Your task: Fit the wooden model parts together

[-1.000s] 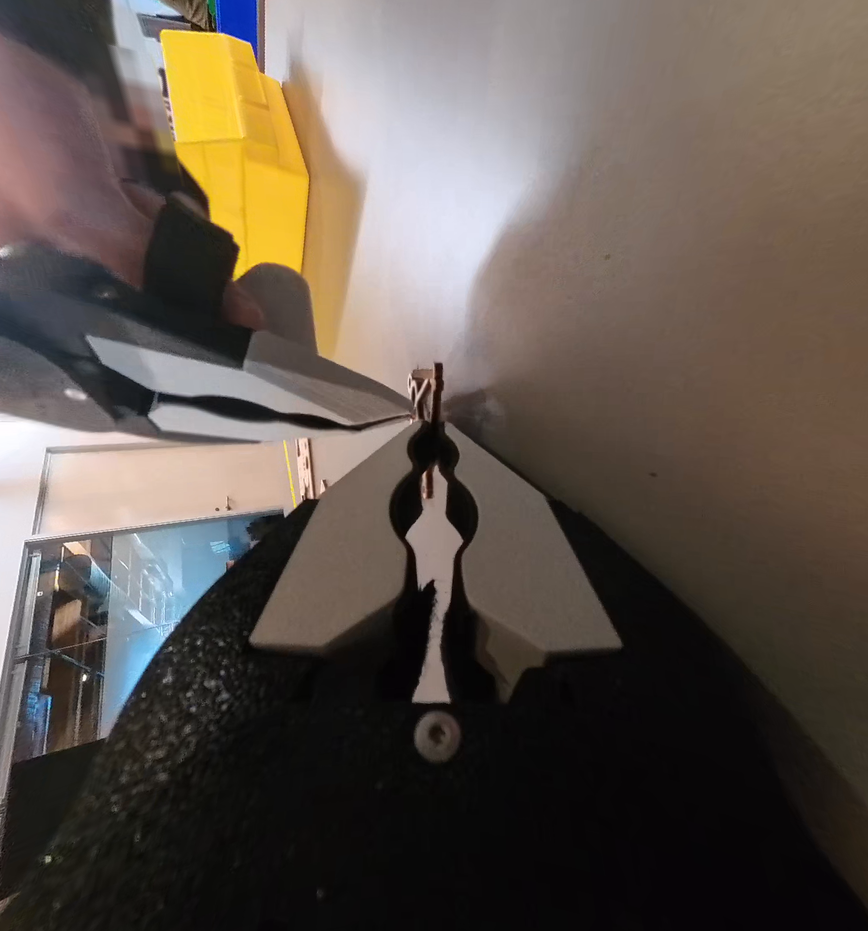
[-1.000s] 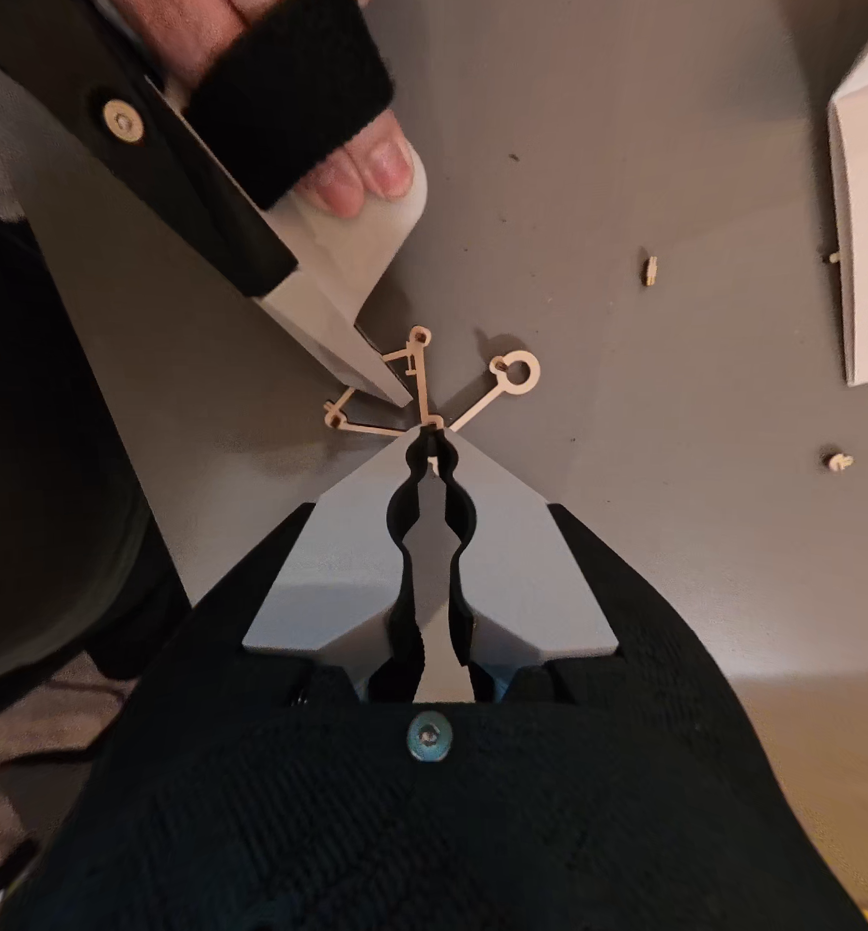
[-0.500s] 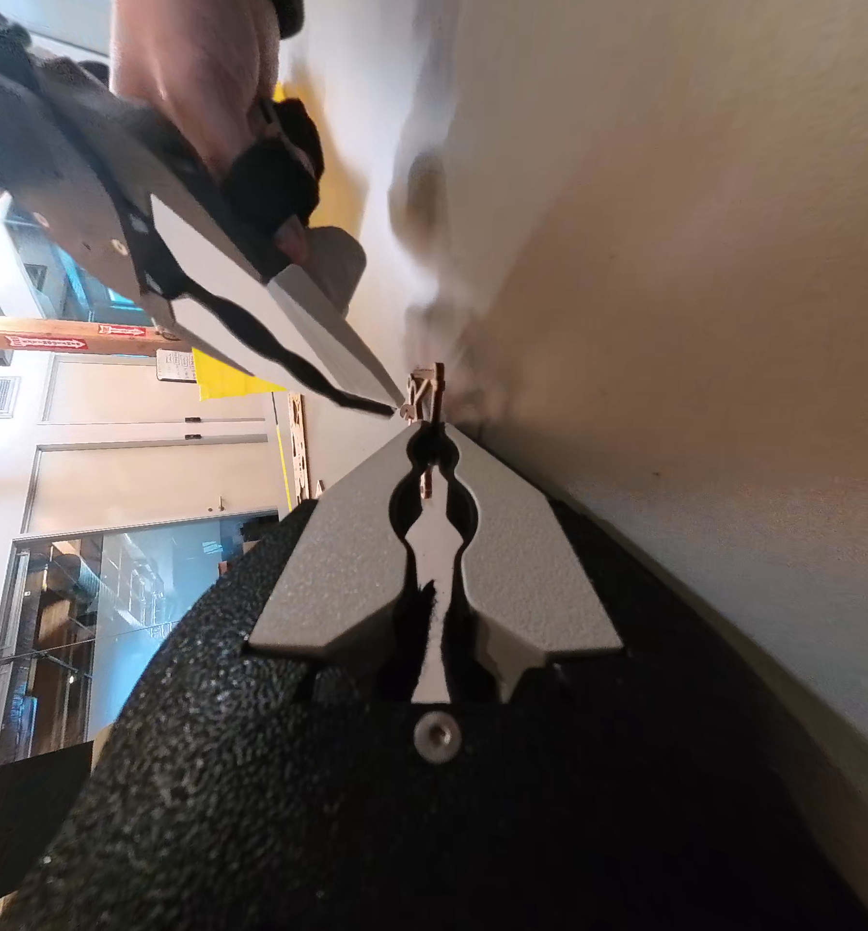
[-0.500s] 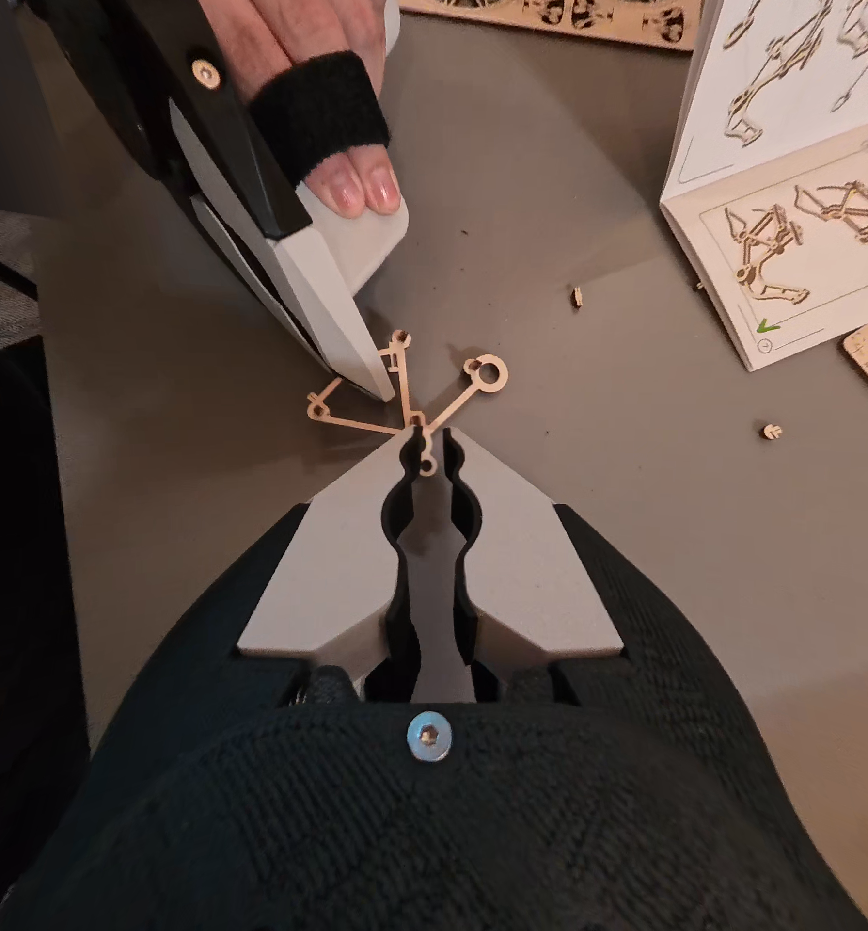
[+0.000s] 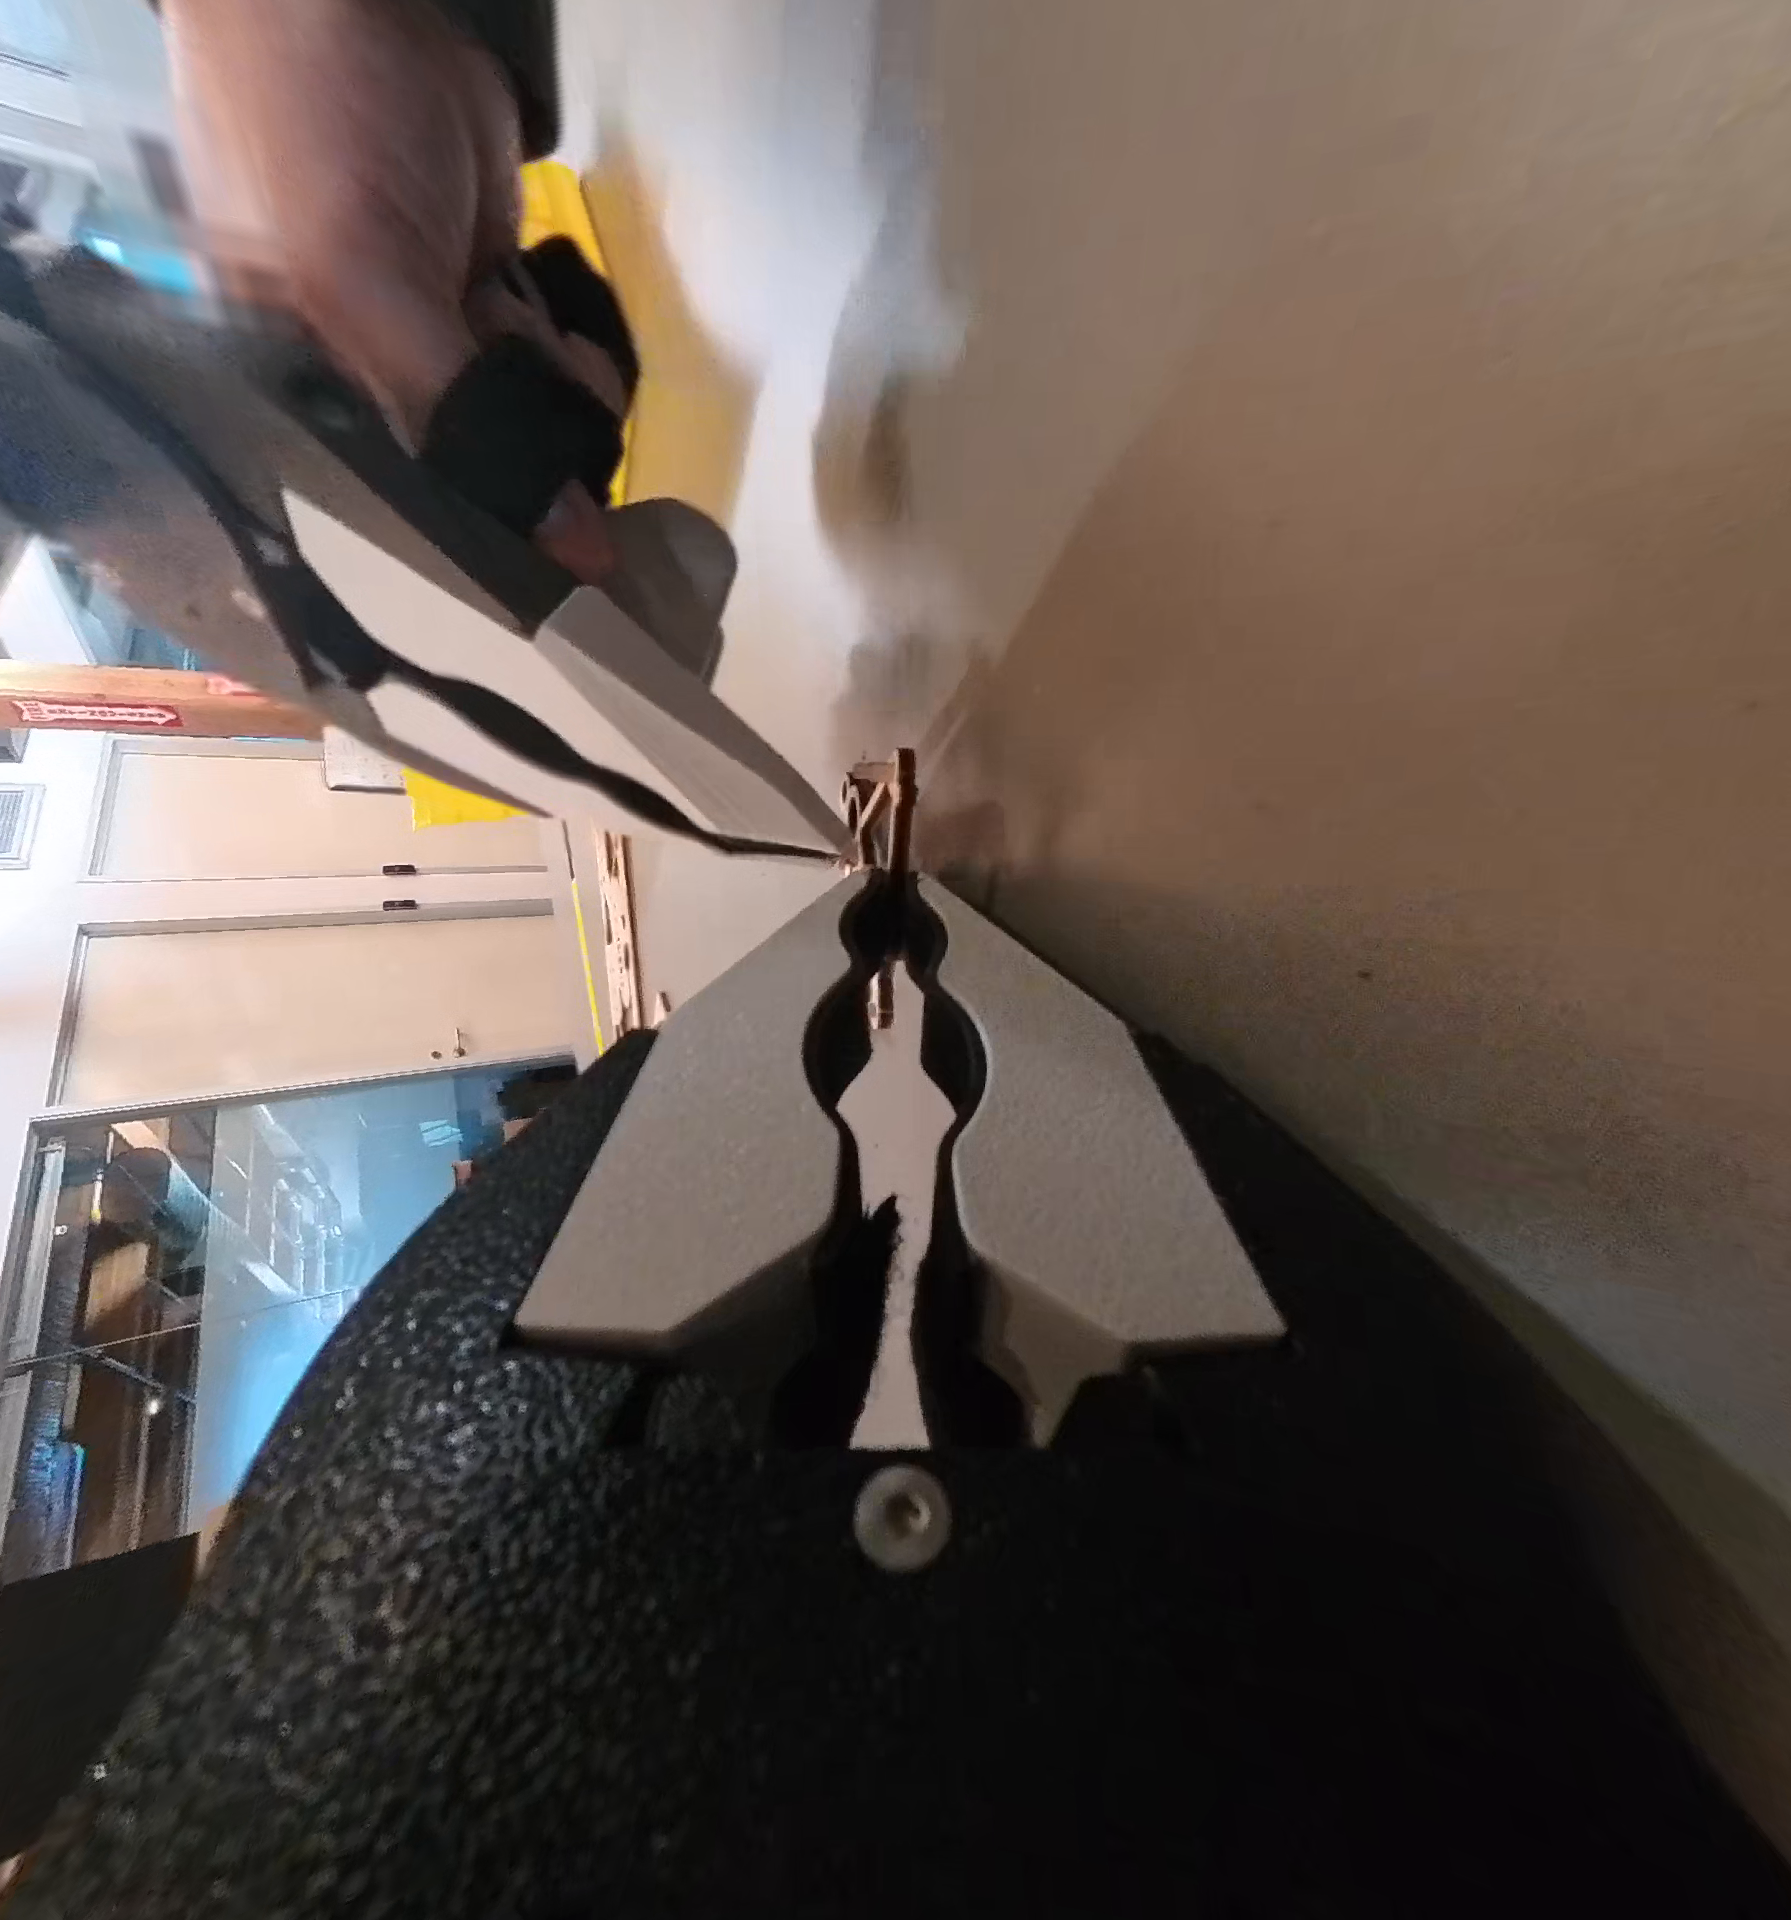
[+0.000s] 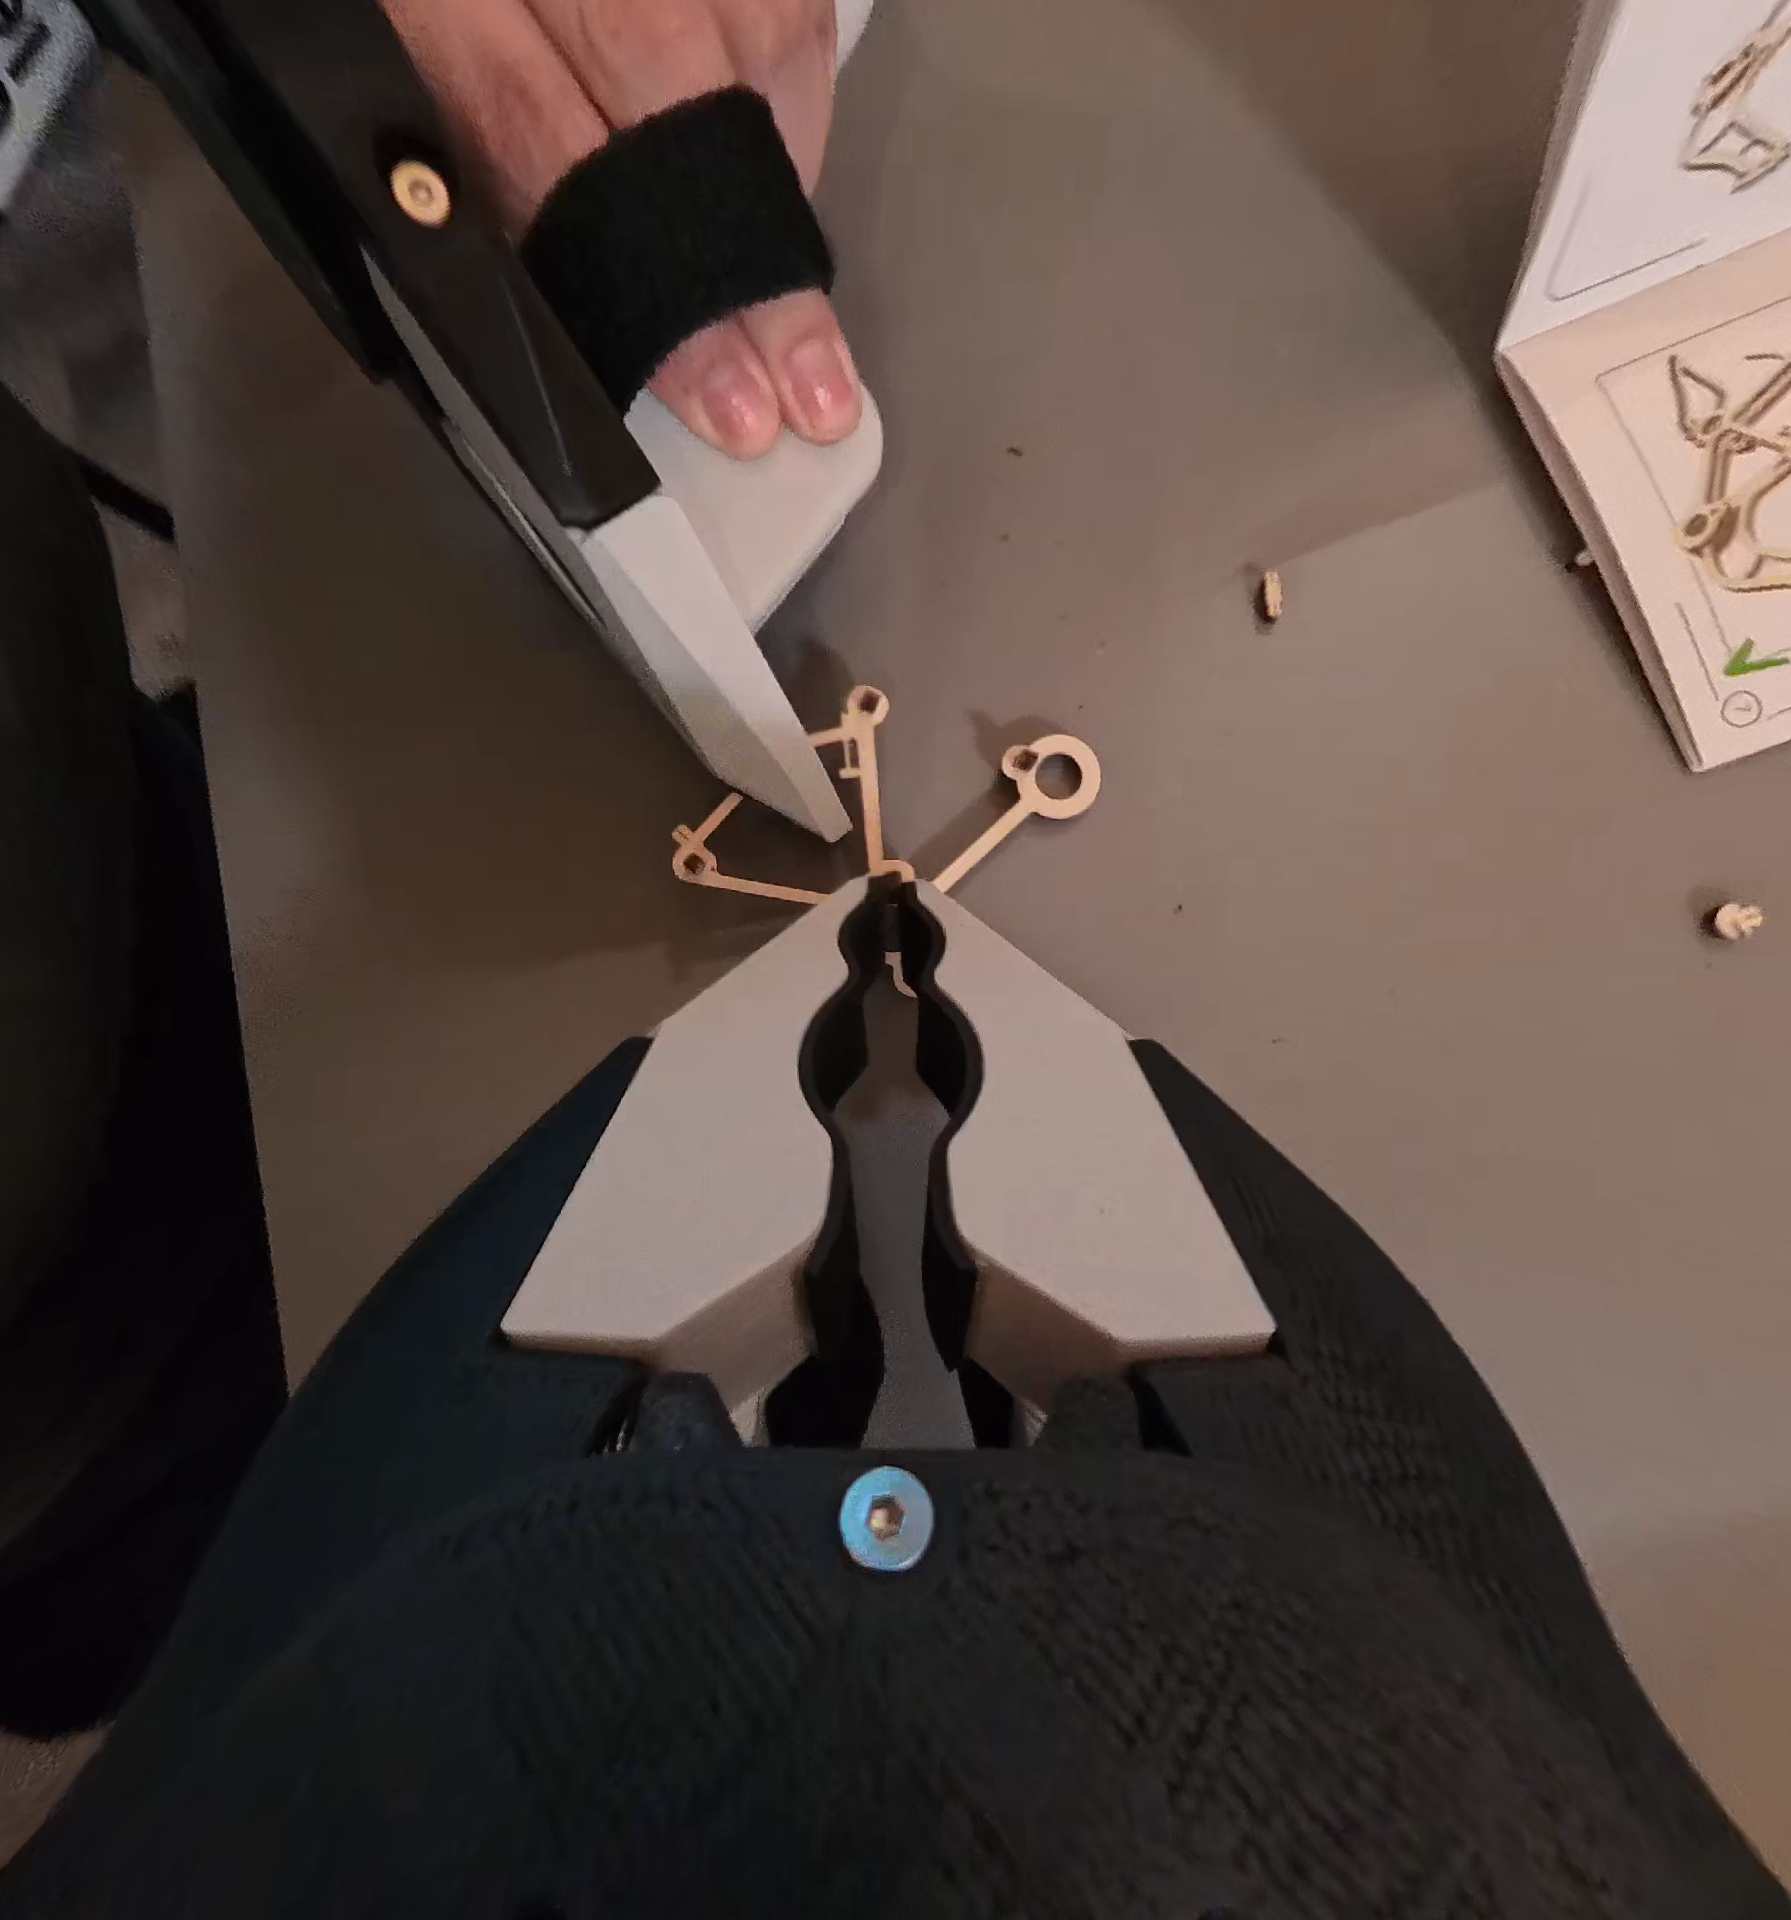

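Dim, wide-angle warped views; left view motion-blurred.

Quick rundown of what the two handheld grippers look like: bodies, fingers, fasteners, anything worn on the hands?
Both match: a rough black textured body with one hex screw, silver on the left gripper, bluish on the right gripper. The pale grey wedge fingers taper to points and carry wavy black inner pads. The hand on the left one wears a black fabric band over two fingers. No cables show.

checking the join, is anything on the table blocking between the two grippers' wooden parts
Nothing visible does. The left gripper and right gripper both pinch the wooden model parts, already touching; loose pegs lie off right.
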`<state>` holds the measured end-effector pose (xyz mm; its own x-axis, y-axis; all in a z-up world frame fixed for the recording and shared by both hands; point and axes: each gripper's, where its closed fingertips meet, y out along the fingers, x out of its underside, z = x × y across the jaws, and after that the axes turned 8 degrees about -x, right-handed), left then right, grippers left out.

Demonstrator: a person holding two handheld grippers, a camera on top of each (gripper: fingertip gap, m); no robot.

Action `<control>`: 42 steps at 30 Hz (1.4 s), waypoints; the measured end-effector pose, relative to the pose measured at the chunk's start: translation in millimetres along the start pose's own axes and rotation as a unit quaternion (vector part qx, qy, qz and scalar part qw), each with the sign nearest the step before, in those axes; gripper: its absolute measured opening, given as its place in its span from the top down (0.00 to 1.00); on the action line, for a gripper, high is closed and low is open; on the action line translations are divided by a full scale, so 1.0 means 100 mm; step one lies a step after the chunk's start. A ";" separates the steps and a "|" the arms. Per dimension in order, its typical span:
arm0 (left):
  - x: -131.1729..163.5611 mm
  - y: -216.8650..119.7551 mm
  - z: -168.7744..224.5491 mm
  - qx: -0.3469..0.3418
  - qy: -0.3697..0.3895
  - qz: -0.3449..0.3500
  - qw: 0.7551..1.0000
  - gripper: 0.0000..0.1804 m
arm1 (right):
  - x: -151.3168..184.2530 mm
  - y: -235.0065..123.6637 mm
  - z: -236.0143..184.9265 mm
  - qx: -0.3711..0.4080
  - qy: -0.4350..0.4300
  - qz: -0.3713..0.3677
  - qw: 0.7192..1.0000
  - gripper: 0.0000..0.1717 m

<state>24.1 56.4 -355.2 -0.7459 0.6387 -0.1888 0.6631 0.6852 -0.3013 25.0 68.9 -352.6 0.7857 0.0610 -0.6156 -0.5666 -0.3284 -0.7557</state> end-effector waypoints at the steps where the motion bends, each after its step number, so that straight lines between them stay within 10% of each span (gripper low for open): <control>1: 0.00 0.00 0.00 0.000 0.002 0.000 1.000 1.00 | 0.01 0.00 0.00 0.003 -0.009 -0.028 1.000 1.00; 10: -0.01 0.01 0.01 0.002 0.006 0.000 1.000 1.00 | 0.04 0.01 0.00 -0.037 0.003 -0.262 0.964 1.00; 22: -0.02 0.03 0.02 0.013 -0.029 0.003 0.999 1.00 | -0.02 0.12 0.06 -0.048 -0.021 -0.305 0.951 1.00; 42: -0.03 0.02 0.03 0.005 -0.013 -0.003 1.000 1.00 | 0.00 -0.07 0.01 -0.054 0.076 0.090 0.992 1.00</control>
<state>27.4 55.3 -357.7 -0.7518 0.6249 -0.2103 0.6574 0.6857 -0.3124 28.6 72.2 -347.1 0.7079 -0.1481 -0.6906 -0.6772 -0.4201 -0.6041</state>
